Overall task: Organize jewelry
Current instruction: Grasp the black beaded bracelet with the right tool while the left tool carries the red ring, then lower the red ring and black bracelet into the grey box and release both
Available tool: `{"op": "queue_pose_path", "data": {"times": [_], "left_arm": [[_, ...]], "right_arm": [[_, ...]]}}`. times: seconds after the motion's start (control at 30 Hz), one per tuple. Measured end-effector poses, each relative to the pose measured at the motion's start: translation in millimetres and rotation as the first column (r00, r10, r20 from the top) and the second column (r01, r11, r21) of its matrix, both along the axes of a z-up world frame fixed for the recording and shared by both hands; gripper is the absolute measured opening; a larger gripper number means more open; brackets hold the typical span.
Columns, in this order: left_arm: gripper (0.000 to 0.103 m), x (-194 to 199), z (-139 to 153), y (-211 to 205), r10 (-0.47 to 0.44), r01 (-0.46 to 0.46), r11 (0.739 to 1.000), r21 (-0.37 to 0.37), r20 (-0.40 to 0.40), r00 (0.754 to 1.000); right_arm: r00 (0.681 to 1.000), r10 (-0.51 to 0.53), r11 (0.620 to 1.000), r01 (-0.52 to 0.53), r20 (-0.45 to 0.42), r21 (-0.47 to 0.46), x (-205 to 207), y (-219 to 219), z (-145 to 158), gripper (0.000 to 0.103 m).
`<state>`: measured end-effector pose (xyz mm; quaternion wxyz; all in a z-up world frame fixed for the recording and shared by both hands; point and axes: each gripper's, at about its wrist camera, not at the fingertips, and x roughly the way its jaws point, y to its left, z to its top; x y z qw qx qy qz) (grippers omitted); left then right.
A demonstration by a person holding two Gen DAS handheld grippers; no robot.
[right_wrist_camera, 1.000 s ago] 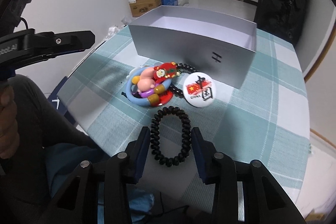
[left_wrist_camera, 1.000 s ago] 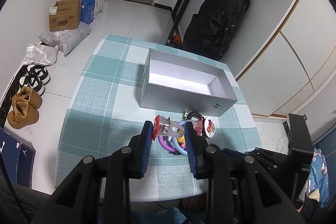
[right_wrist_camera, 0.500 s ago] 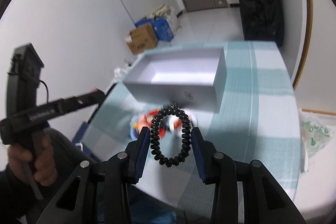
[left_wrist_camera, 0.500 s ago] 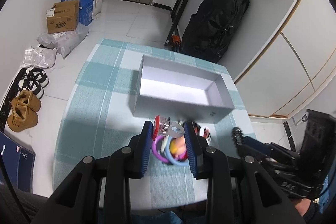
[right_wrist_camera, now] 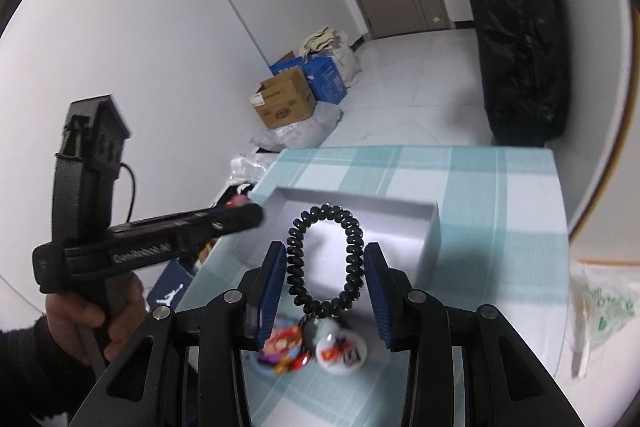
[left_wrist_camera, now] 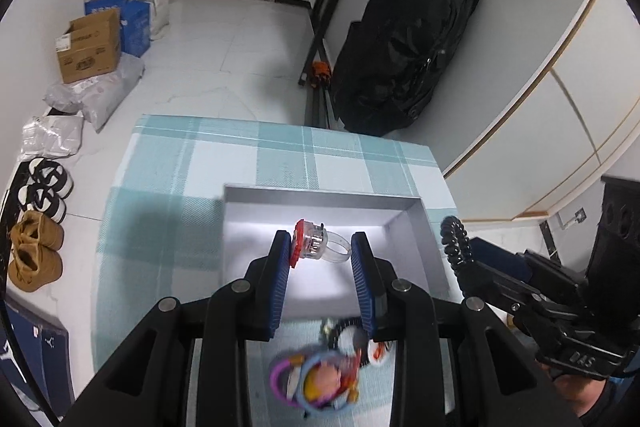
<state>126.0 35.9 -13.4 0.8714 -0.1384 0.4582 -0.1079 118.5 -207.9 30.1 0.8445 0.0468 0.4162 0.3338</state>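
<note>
Clear ring (left_wrist_camera: 320, 247): transparent plastic, red-faced top at its left end; it lies sideways across the left gripper (left_wrist_camera: 320, 267), long axis running pad to pad, red face against the left pad, clear band against the right one; it hangs over the open inside of the grey box (left_wrist_camera: 420, 223).
Left gripper pose: angled steeply down over the box's near half; jaws narrow, clamped on the ring.
Left hand (right_wrist_camera: 86, 319): wrapped round that tool's handle, dark sleeve at the wrist, seen from the right wrist camera to the left of the box.
Black coil hair tie (right_wrist_camera: 325, 259): an oval loop standing upright between the pads of the right gripper (right_wrist_camera: 325, 287), long axis pointing away from the camera along the fingers, far end toward the box interior; its sides press on both blue pads.
Right gripper pose: tilted down, raised above the bench, jaws moderately apart and gripping the tie; in the left wrist view it sits just off the box's right wall, the tie's end poking up.
Grey box: open-topped, shallow, rectangular, on the bench.
Leftover pile (left_wrist_camera: 320, 375): coloured bangles, a red charm, a round badge, blurred, on the bench just on the near side of the box.
Bench (left_wrist_camera: 160, 179): covered in teal and white check cloth.
</note>
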Motion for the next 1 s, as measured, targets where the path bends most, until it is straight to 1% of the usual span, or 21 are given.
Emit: {"op": "queue_pose_path", "data": {"times": [0.13,0.33,0.47,0.67,0.73,0.8,0.83,0.87,0.9,0.93,0.97,1.0], "left_arm": [[0.025,14.4,-12.5,-1.8,-0.015,0.014,1.0,-0.021,-0.032,0.999],[0.025,30.3,-25.8,0.5,-0.032,0.026,0.997,-0.072,-0.086,0.996],[0.025,33.4,-27.2,-2.1,-0.052,0.048,0.998,-0.046,-0.089,0.995],[0.025,40.1,-31.4,-4.9,-0.068,0.062,0.996,-0.066,-0.094,0.993],[0.025,41.9,-30.8,-3.8,-0.071,0.062,0.993,-0.099,-0.086,0.994],[0.026,44.3,-30.7,-3.6,-0.073,0.061,0.99,-0.126,-0.094,0.993],[0.028,45.6,-31.0,-1.9,-0.078,0.061,0.985,-0.16,-0.108,0.991],[0.034,46.8,-31.4,-0.6,-0.081,0.059,0.98,-0.188,-0.113,0.99],[0.038,46.4,-31.3,2.7,-0.081,0.052,0.972,-0.228,-0.117,0.99],[0.046,45.7,-30.4,4.6,-0.073,0.042,0.968,-0.248,-0.117,0.99],[0.055,44.2,-28.7,7.6,-0.057,0.025,0.965,-0.261,-0.117,0.992],[0.056,42.5,-26.3,9.8,-0.049,0.018,0.963,-0.27,-0.107,0.993]], "right_arm": [[0.999,0.034,0.999,-0.034,-0.009,-0.032,15.2,10.2,-8.9,0.039],[0.998,0.043,0.998,-0.045,-0.041,-0.051,29.1,15.1,-26.5,0.039],[0.997,0.052,0.997,-0.055,-0.054,-0.054,35.1,16.8,-32.7,0.039],[0.995,0.06,0.995,-0.066,-0.081,-0.074,41.8,19.2,-41.6,0.039],[0.995,0.055,0.995,-0.061,-0.077,-0.082,43.3,19.8,-42.9,0.042],[0.997,0.047,0.994,-0.053,-0.064,-0.099,45.1,21.4,-43.2,0.047],[0.998,0.042,0.992,-0.047,-0.043,-0.113,43.9,21.8,-41.7,0.048],[0.999,0.04,0.991,-0.043,-0.024,-0.128,42.5,22.2,-40.1,0.051],[0.999,0.042,0.99,-0.044,-0.017,-0.132,41.2,21.7,-38.7,0.057],[0.999,0.043,0.99,-0.044,-0.011,-0.131,39.8,20.6,-36.7,0.061],[0.999,0.043,0.991,-0.044,-0.007,-0.126,38.1,19.2,-34.3,0.068],[0.999,0.045,0.992,-0.044,0.003,-0.117,36.0,17.5,-31.6,0.071]]}}
